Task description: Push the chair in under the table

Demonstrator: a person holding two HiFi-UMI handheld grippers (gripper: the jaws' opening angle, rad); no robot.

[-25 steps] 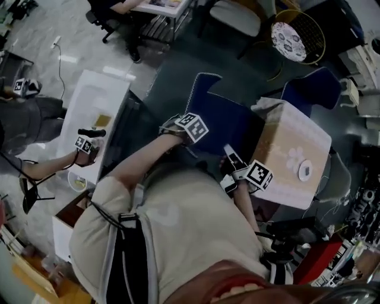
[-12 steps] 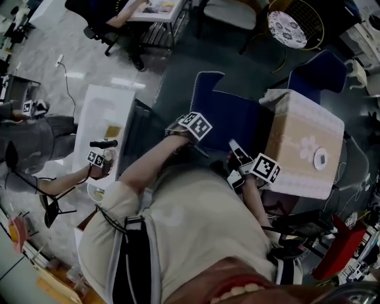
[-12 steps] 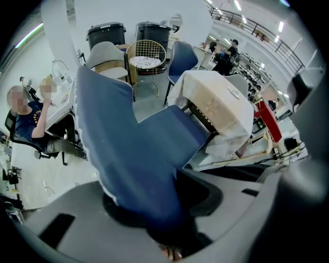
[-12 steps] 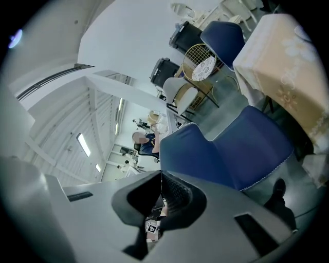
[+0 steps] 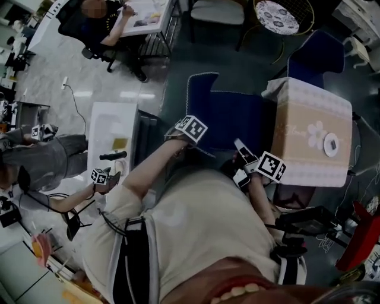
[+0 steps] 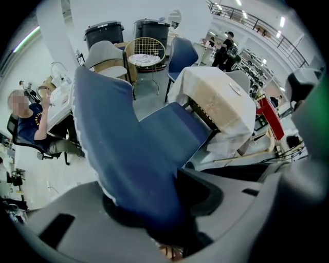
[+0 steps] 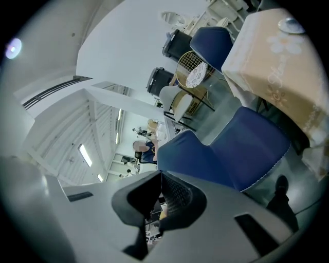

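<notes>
A blue upholstered chair (image 5: 234, 116) stands with its seat (image 6: 172, 131) against the table (image 5: 297, 107), which wears a beige cloth. My left gripper (image 5: 189, 132) points steeply down and is clamped on the top of the chair's backrest (image 5: 199, 95). In the left gripper view (image 6: 154, 205) the blue backrest (image 6: 118, 138) fills the gap between the jaws. My right gripper (image 5: 239, 145) is shut with nothing in it, low beside the seat near the table's corner. In the right gripper view (image 7: 157, 203) the jaws are closed together, facing the seat (image 7: 252, 149).
A second blue chair (image 5: 314, 53) stands beyond the table, and a round wire stool (image 5: 276, 15) is further back. A small white disc (image 5: 331, 144) lies on the cloth. A white low cabinet (image 5: 113, 130) and another person's hand with a gripper (image 5: 101, 176) are at the left.
The head view has swung, so everything sits a bit differently in frame. My right gripper has shifted slightly beside the seat. The left gripper keeps its hold on the backrest.
</notes>
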